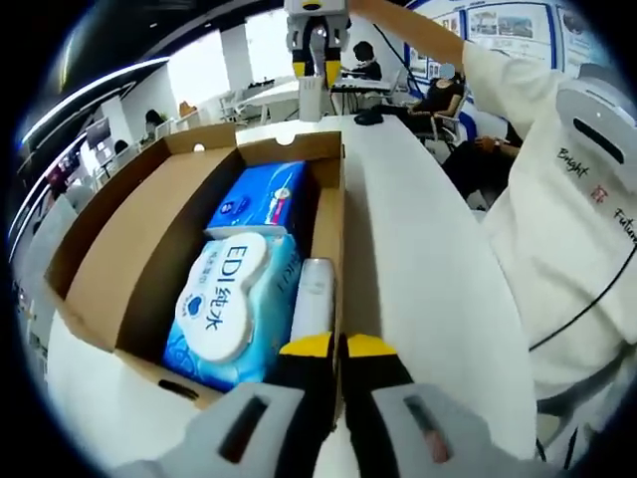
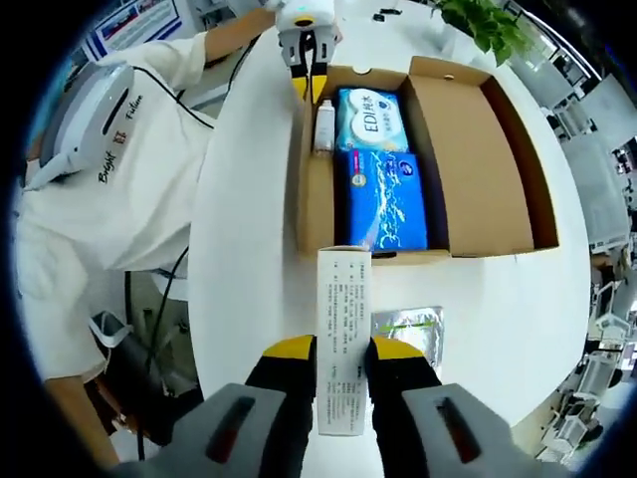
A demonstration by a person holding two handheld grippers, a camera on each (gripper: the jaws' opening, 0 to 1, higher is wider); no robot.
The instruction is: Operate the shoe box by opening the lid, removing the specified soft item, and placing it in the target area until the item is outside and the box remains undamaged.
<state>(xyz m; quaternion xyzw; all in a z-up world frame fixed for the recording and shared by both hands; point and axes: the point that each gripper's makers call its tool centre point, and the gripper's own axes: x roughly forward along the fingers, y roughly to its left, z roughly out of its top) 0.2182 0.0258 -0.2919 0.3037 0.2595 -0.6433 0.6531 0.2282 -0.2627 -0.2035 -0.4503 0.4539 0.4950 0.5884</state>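
Observation:
The brown shoe box (image 1: 119, 259) lies open on the white table, its lid folded flat to one side (image 2: 478, 129). Inside are a wipes pack (image 1: 224, 299) (image 2: 370, 118), a blue pack (image 1: 261, 194) (image 2: 383, 199) and a white bottle (image 1: 314, 299) (image 2: 324, 124). My left gripper (image 1: 338, 346) (image 2: 307, 85) is shut on the box's side wall at one end. My right gripper (image 2: 341, 351) (image 1: 317, 72) is shut on a long white printed carton (image 2: 343, 299) (image 1: 310, 98), held just outside the box's other end, above the table.
A silver foil packet (image 2: 410, 334) lies on the table (image 2: 249, 249) beside the carton. The person in a white shirt (image 1: 557, 219) (image 2: 109, 169) stands at the table's long edge. A plant (image 2: 488, 25) sits at the far end; desks and seated people lie beyond.

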